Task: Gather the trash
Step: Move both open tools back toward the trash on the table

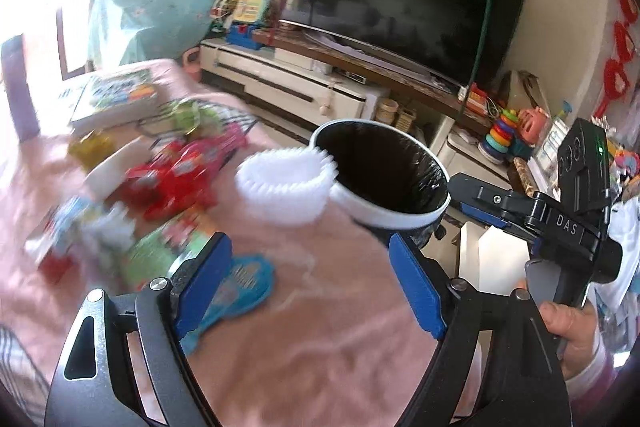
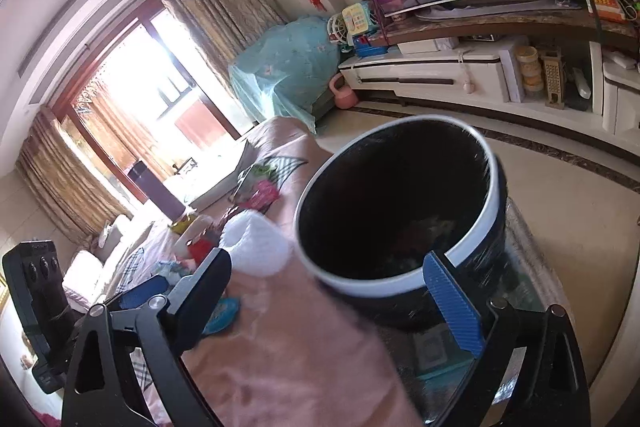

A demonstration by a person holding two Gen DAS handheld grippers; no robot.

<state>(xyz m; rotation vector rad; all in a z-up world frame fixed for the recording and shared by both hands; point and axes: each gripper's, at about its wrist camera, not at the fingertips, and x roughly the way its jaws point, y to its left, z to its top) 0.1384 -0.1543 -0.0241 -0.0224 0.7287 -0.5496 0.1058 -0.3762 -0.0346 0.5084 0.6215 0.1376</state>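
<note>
A white fluted paper cup [image 1: 286,183] hangs blurred in the air beside the rim of the black-lined trash bin [image 1: 384,173]; it also shows in the right wrist view [image 2: 256,243] left of the bin [image 2: 396,203]. My left gripper [image 1: 308,287] is open and empty above the pink tablecloth [image 1: 300,347], short of the cup. My right gripper [image 2: 328,303] is open, its right finger [image 2: 452,303] against the bin's outer wall, and grips nothing. A blue wrapper [image 1: 244,283] lies by my left finger. Red and green snack packets [image 1: 176,179] litter the table.
A TV [image 1: 400,11] stands on a long cabinet [image 1: 288,83] behind. Toys [image 1: 504,135] sit at the right. A book [image 1: 116,95] and a wire basket [image 1: 200,123] lie on the far table. The right gripper's body [image 1: 560,211] shows beside the bin.
</note>
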